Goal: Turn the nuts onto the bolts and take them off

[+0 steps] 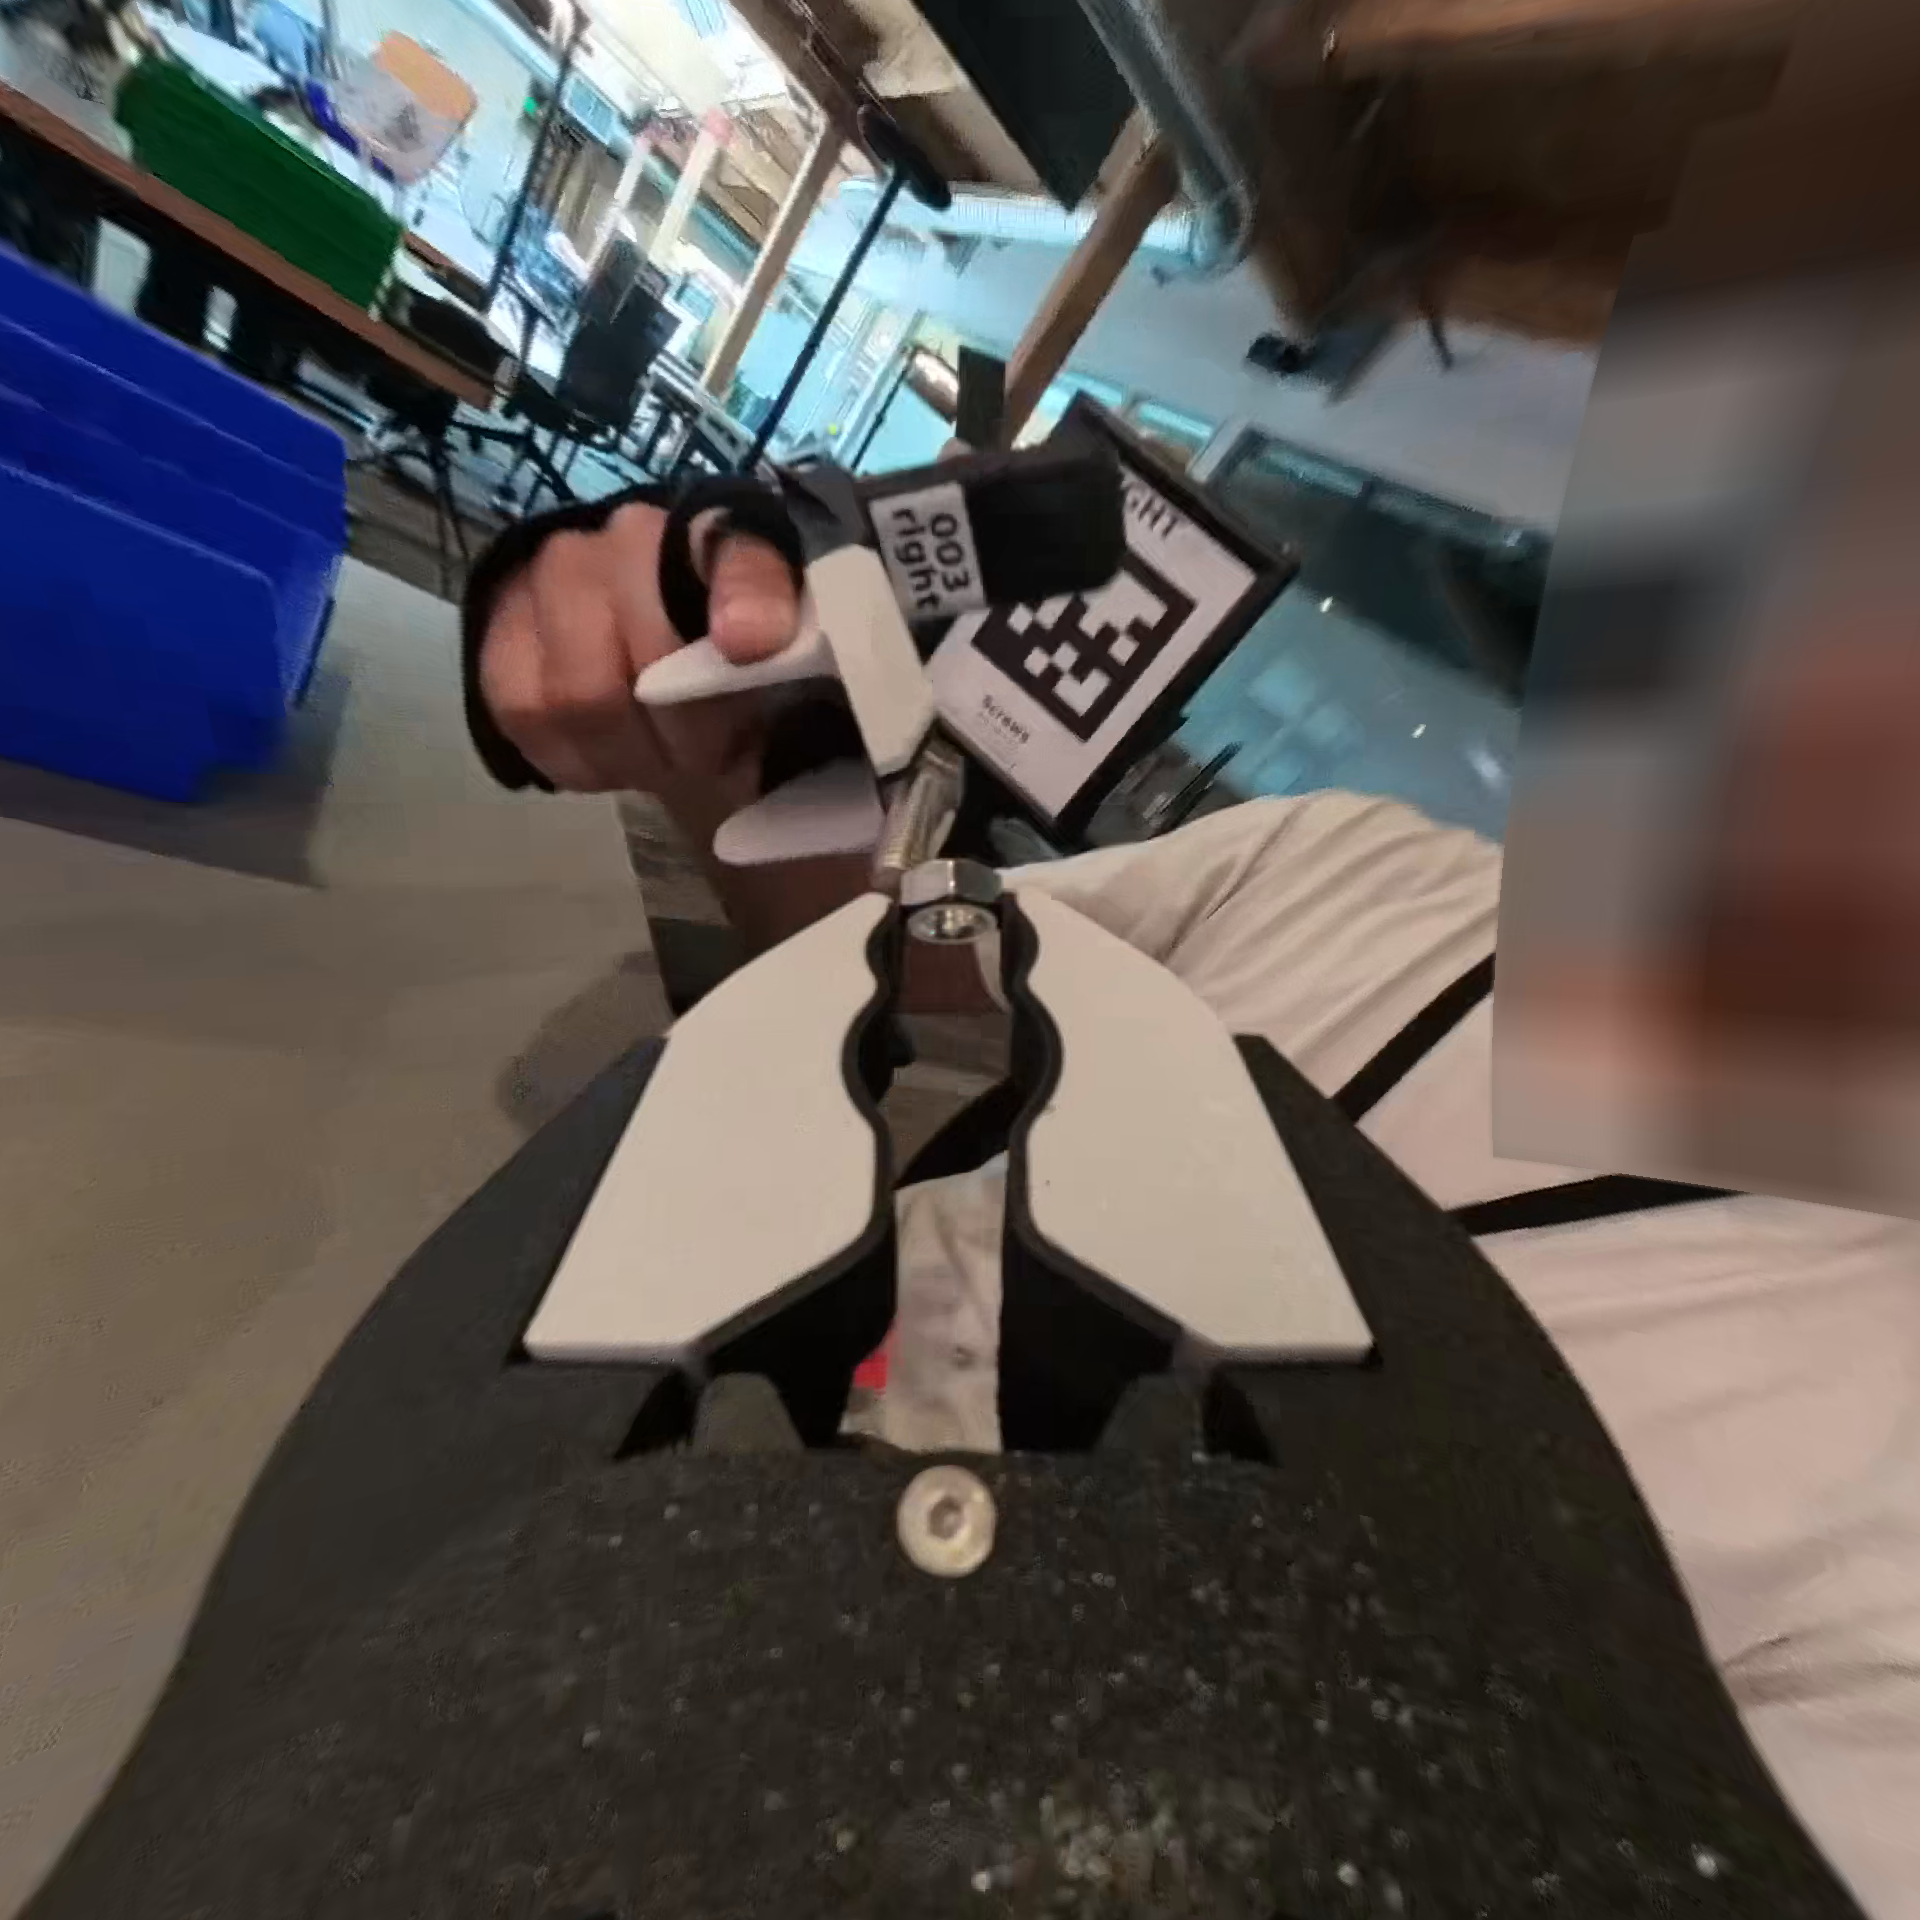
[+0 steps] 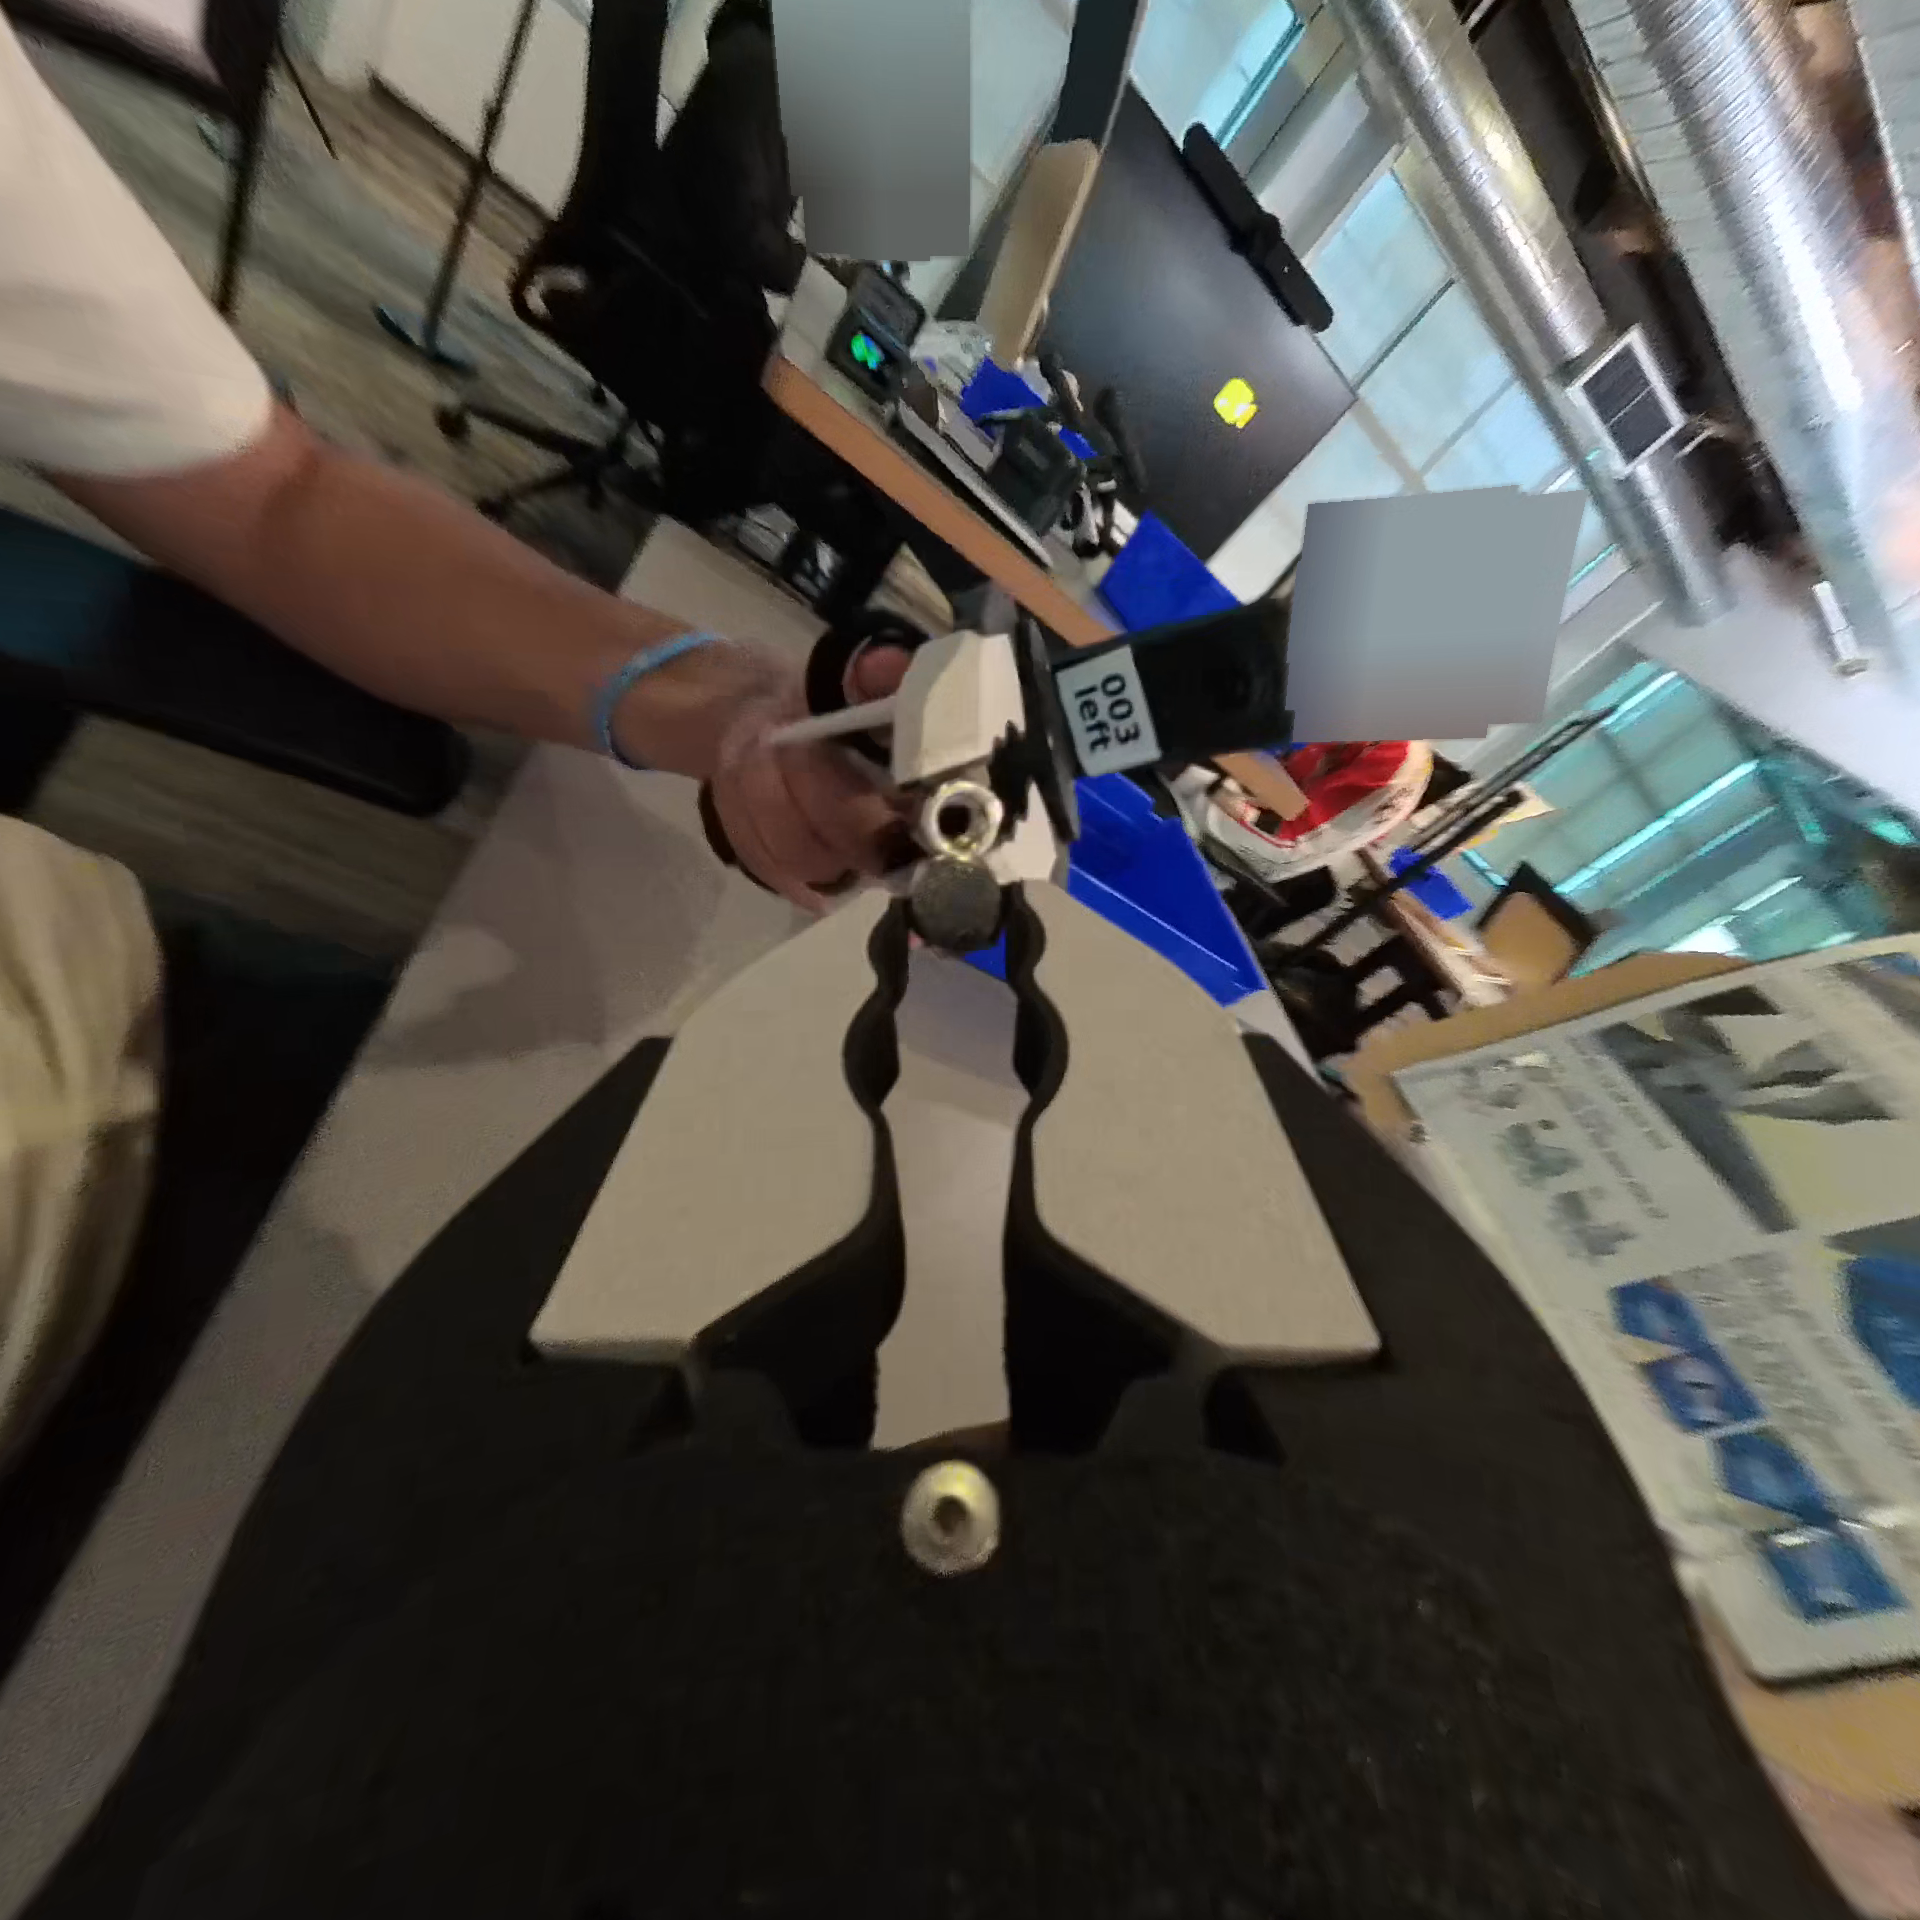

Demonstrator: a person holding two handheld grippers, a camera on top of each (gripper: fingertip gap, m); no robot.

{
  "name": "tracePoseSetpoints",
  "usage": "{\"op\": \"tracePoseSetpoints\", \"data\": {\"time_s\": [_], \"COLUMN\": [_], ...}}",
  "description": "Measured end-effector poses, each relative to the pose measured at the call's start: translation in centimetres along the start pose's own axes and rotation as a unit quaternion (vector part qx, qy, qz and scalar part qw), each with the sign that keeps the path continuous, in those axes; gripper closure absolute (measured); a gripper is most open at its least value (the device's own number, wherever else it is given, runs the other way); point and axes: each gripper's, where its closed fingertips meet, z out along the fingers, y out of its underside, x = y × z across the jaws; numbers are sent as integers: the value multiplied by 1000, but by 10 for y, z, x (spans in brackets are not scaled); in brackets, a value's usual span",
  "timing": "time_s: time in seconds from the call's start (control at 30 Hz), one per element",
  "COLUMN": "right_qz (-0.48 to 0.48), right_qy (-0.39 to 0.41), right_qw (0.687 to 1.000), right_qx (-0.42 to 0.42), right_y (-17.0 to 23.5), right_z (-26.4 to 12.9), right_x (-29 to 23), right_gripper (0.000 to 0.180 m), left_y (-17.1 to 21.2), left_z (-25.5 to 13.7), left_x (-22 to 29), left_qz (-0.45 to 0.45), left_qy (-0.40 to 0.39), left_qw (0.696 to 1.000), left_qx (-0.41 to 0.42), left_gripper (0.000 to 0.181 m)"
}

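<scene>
Bolt head hidden in right gripper [image 2: 951,920] pinch; threaded steel bolt [image 1: 920,805] meets silver hex nut [image 1: 951,883], clamped by left gripper [image 1: 951,925].

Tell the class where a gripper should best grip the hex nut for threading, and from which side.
Grip the nut on two opposite flat faces, coming from the side, across the bolt axis. Parallel flats resist slipping and leave the bore open. The left gripper does this; the right gripper holds the bolt.
</scene>
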Motion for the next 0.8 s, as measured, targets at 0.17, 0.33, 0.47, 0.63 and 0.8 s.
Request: {"op": "tracePoseSetpoints", "data": {"time_s": [0.17,0.33,0.47,0.63,0.8], "right_qz": [22,206,321,334,346], "right_qy": [17,75,168,298,308], "right_qw": [999,975,930,887,878], "right_qx": [-29,-32,-57,-110,-121], "right_y": [11,45,92,144,151], "right_z": [-1,4,22,23,19], "right_x": [9,41,56,57,58], "right_gripper": [162,162,162,162,162], "left_y": [6,-26,-55,-41,-25], "left_z": [-4,-51,-155,-179,-168], "left_x": [-20,-85,-118,-131,-154], "left_qz": [9,162,239,196,135], "left_qy": [-44,-356,-695,-752,-718], "left_qw": [999,920,673,619,674], "left_qx": [-13,39,82,111,110], "left_gripper": [164,164,164,163,163]}}
